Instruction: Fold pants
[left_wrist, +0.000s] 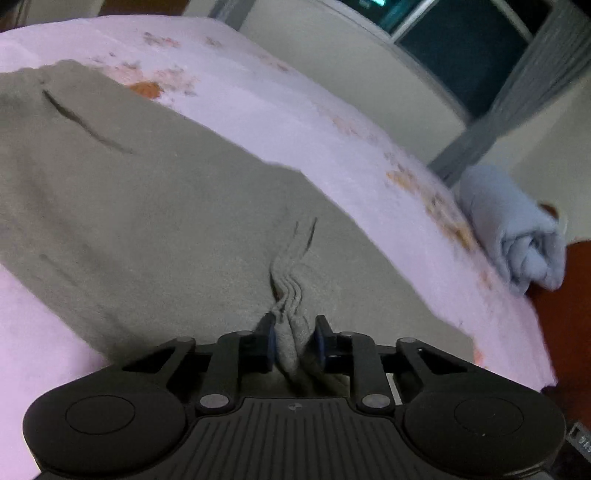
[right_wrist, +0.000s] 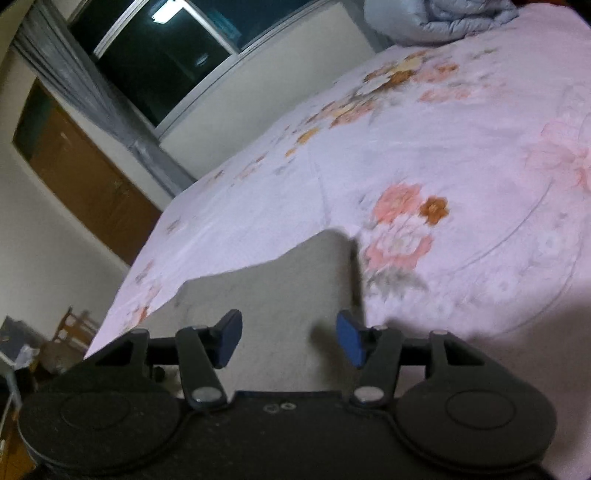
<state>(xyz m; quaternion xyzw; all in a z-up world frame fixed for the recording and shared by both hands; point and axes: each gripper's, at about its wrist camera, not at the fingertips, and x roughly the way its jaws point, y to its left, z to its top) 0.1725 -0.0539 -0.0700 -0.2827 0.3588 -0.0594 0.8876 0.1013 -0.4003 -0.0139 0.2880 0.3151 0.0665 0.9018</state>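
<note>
Grey pants (left_wrist: 147, 192) lie spread on a pink floral bed sheet (left_wrist: 295, 110). My left gripper (left_wrist: 293, 336) is shut on a bunched ridge of the pants fabric at their near edge, with folds pinched between the blue pads. In the right wrist view a corner of the grey pants (right_wrist: 280, 295) lies on the sheet (right_wrist: 461, 147). My right gripper (right_wrist: 290, 334) is open just above that part of the pants, holding nothing.
A rolled light-blue towel (left_wrist: 517, 229) lies at the bed's right edge. A blue-grey quilt (right_wrist: 443, 18) is bunched at the far end of the bed. A window, grey curtain (right_wrist: 85, 85) and wooden door (right_wrist: 85, 173) stand beyond the bed.
</note>
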